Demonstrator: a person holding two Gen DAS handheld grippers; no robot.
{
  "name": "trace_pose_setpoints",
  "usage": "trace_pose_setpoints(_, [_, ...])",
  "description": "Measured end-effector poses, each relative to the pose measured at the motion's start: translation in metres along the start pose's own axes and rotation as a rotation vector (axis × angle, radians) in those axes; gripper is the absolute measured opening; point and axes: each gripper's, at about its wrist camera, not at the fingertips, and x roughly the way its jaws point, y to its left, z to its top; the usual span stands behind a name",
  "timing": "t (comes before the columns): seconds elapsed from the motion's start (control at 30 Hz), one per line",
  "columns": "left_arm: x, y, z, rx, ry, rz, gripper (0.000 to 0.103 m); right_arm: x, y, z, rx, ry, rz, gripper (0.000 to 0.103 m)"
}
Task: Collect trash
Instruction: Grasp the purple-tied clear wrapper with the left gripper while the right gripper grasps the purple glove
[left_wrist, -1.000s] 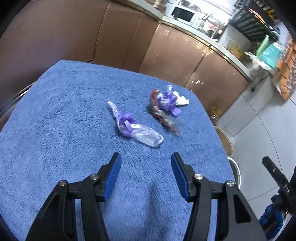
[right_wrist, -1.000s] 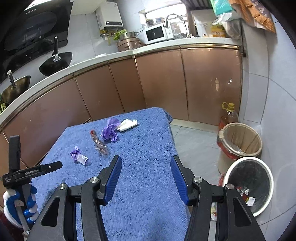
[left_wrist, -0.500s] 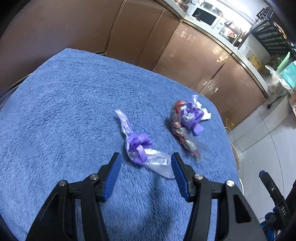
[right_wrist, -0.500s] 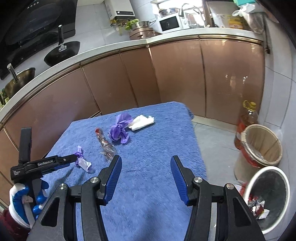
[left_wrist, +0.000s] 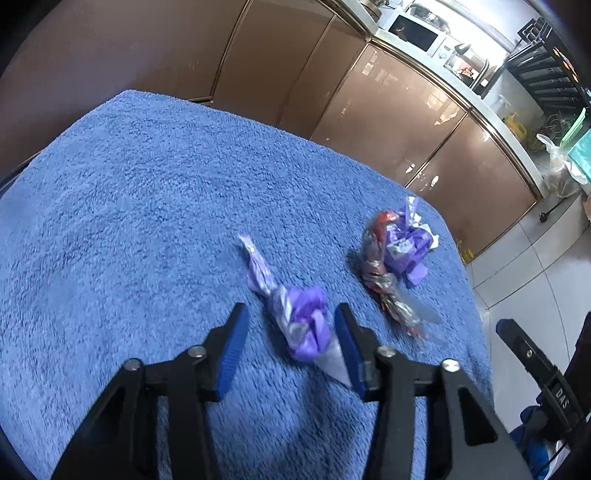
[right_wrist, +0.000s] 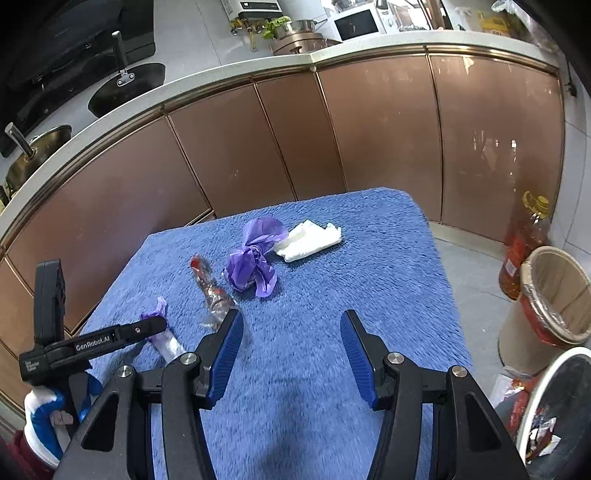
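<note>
My left gripper (left_wrist: 291, 332) has its jaws spread wide, straddling the purple-and-clear wrapper (left_wrist: 295, 314) on the blue towel (left_wrist: 129, 206); the wrapper's clear end lies against the right pad, though I cannot tell whether it truly touches. Just beyond the right jaw lies a red-and-clear wrapper (left_wrist: 384, 280). My right gripper (right_wrist: 291, 343) is equally wide and holds nothing. Past its left jaw sits a crumpled purple bag (right_wrist: 255, 258), with a white tissue (right_wrist: 308, 240) beside it.
</note>
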Motion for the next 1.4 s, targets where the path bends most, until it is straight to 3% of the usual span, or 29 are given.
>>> trace_pose_setpoints(0.33, [0.014, -0.002, 0.010, 0.030, -0.021, -0.019, 0.028, 0.040, 0.009, 0.007, -0.020, 0.038, 0.033, 0.052])
trace_pose_setpoints(0.93, [0.016, 0.027, 0.011, -0.018, -0.037, -0.117, 0.027, 0.086, 0.037, 0.020, -0.059, 0.075, 0.093, 0.052])
trace_pose_setpoints(1.23, [0.013, 0.039, 0.011, -0.036, -0.036, -0.152, 0.027, 0.115, 0.058, 0.036, -0.099, 0.080, 0.066, 0.052])
trace_pose_setpoints(1.4, [0.011, 0.045, 0.009, -0.047, -0.035, -0.167, 0.027, 0.129, 0.060, 0.037, -0.115, 0.120, 0.066, 0.037])
